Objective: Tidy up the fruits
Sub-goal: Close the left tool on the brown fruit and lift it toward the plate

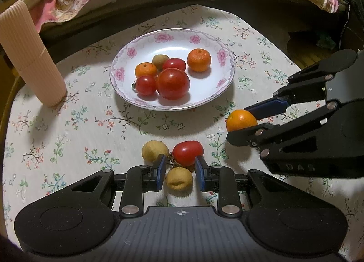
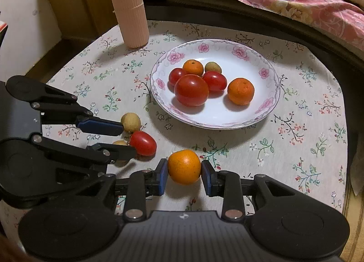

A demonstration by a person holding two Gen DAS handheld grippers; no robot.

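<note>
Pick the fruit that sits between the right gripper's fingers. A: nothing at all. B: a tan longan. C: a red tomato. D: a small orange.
D: in the right wrist view the right gripper has its blue pads on either side of a small orange on the floral tablecloth, short of the plate.

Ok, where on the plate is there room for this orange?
The plate is bare along its near edge, in front of the big tomato and the lone orange. The far left is crowded with fruit. The right gripper has the held orange.
</note>
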